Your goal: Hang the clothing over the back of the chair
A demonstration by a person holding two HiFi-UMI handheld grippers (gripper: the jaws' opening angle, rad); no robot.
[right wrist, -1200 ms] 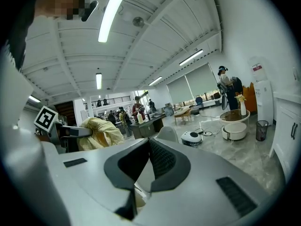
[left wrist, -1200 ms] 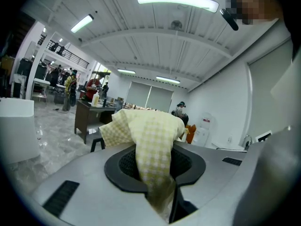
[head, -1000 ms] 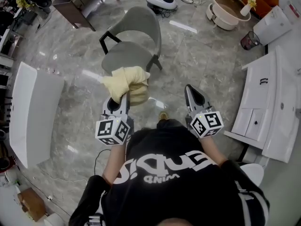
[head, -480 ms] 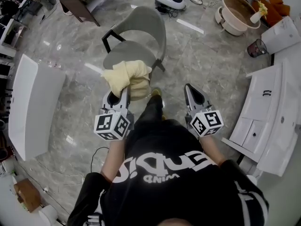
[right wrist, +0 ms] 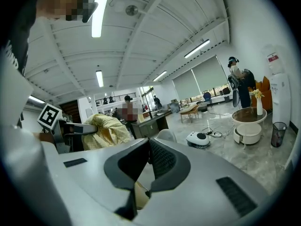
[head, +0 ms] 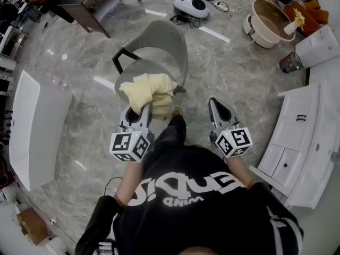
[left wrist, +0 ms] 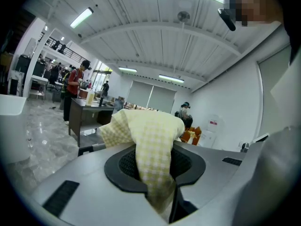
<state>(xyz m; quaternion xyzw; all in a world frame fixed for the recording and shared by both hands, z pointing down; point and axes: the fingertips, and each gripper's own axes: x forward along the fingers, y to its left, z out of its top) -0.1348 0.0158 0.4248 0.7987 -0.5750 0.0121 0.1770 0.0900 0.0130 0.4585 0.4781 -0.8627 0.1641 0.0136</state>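
A pale yellow checked garment is bunched up at the tips of my left gripper, which is shut on it. The cloth drapes over and between the pads of the left gripper. The bundle hangs over the front of the seat of the grey chair, whose curved back is on the far side. My right gripper is level with the left one, to the right of the chair and apart from it. In its own view the right gripper is shut and holds nothing; the garment shows to its left.
A long white tub lies on the marble floor at the left. White cabinets stand at the right. Beyond the chair are a white floor machine, a brown round basin and a dark desk. My leg and shoe are between the grippers.
Both grippers have moved forward towards the chair. The garment bundle, before short of the seat, now hangs over its front part. The grip has not altered.
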